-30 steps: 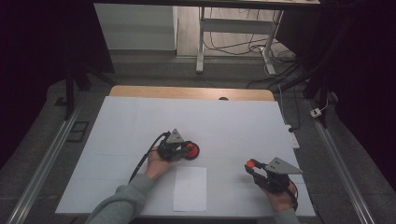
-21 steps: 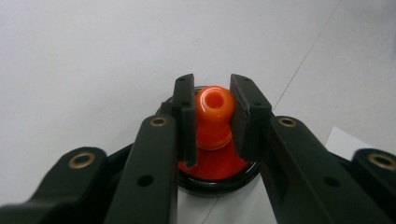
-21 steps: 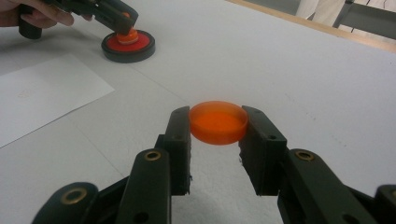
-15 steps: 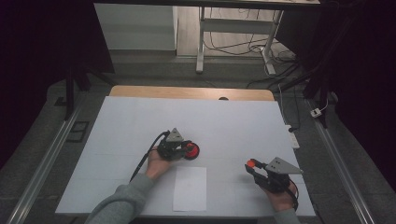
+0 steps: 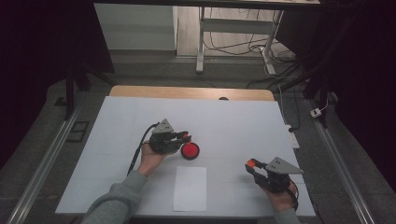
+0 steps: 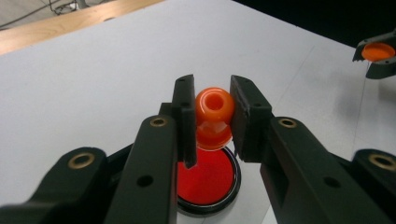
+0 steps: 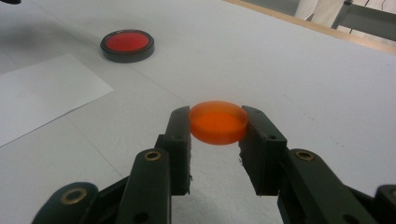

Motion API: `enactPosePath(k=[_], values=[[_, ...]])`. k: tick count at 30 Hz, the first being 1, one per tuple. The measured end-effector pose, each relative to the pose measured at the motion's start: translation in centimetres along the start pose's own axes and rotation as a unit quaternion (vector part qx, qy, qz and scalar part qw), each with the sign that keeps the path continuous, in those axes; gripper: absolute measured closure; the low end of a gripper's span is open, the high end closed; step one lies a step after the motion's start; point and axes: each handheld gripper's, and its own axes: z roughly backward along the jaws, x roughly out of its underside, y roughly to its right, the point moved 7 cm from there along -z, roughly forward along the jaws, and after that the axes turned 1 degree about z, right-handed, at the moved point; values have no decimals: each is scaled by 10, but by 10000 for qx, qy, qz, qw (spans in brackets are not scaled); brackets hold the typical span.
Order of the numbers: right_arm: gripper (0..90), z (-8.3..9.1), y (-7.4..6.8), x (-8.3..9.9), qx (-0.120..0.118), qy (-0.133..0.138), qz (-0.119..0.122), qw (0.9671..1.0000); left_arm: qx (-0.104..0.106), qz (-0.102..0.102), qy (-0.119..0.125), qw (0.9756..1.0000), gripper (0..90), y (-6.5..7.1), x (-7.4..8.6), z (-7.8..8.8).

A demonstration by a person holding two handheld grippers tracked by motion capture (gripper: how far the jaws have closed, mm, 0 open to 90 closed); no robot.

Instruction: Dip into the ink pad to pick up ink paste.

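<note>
We see a flat translucent orange disc point(image 7: 218, 122) clamped in the right gripper point(image 5: 252, 166) near the table's point(image 5: 243, 116) front right; left of it lies a white sheet point(image 5: 190, 188); farther off, the left gripper point(image 6: 212, 116) pinches a glossy orange bead point(image 6: 214, 105) above a black-rimmed red dish point(image 5: 190, 150).

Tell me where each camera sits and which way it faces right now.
High view: above the person's side, looking forward and down on the white table; forearms, left tool, right tool.
Left gripper view: on the left tool, along its jaws clamping an orange bead over the red pad.
Right gripper view: on the right tool, holding an orange cap.
Shared: red pad, paper sheet.
</note>
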Motion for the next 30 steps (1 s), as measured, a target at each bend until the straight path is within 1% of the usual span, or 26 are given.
enactPosePath(k=[5, 9, 15, 24, 30], values=[[641, 0, 0, 0, -7, -9, 3, 10000, 25, -11, -194, 9998, 727, 0, 6, -6], [641, 0, 0, 0, 8, -9, -10, 10000, -1, -121, -378, 9992, 727, 1, 11, -12], [641, 0, 0, 0, -3, -8, 11, 10000, -9, -208, -553, 9983, 726, 3, 17, -19], [641, 0, 0, 1, -6, -16, 5, 10000, -97, -247, -701, 9972, 726, 2, 25, -28], [641, 0, 0, 1, -5, -14, 0, 10000, -107, -247, -755, 9968, 727, 2, 28, -31]])
